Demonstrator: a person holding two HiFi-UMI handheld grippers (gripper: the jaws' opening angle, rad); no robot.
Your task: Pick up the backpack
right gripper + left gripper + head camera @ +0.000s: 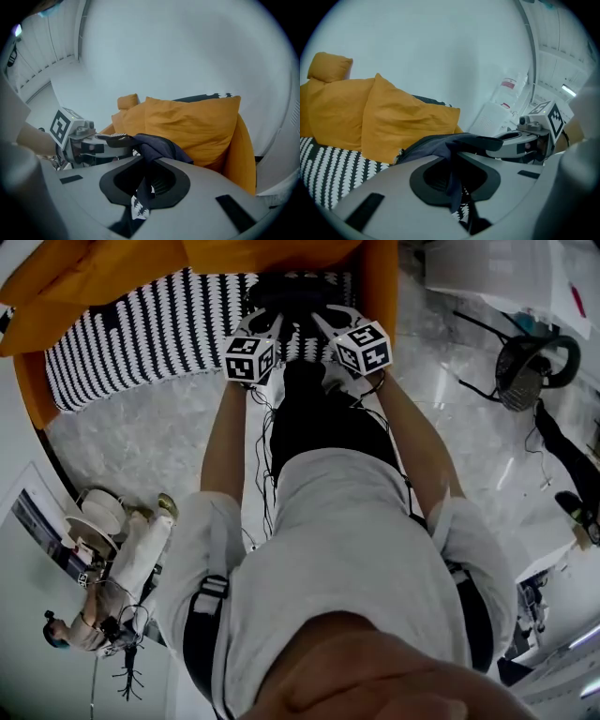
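Note:
The backpack is dark blue-black and lies at the front of a sofa with a black-and-white patterned cover. Both grippers reach it side by side. My left gripper is shut on a fold of the backpack's dark fabric, which runs down between its jaws. My right gripper is shut on another fold of the same fabric. Each gripper shows in the other's view: the right gripper and the left gripper. Most of the backpack's body is hidden behind the jaws.
Orange cushions lean along the sofa back. The floor is pale marble. A black fan stands at the right. Another person crouches with white reels at the lower left. A white wall rises behind the sofa.

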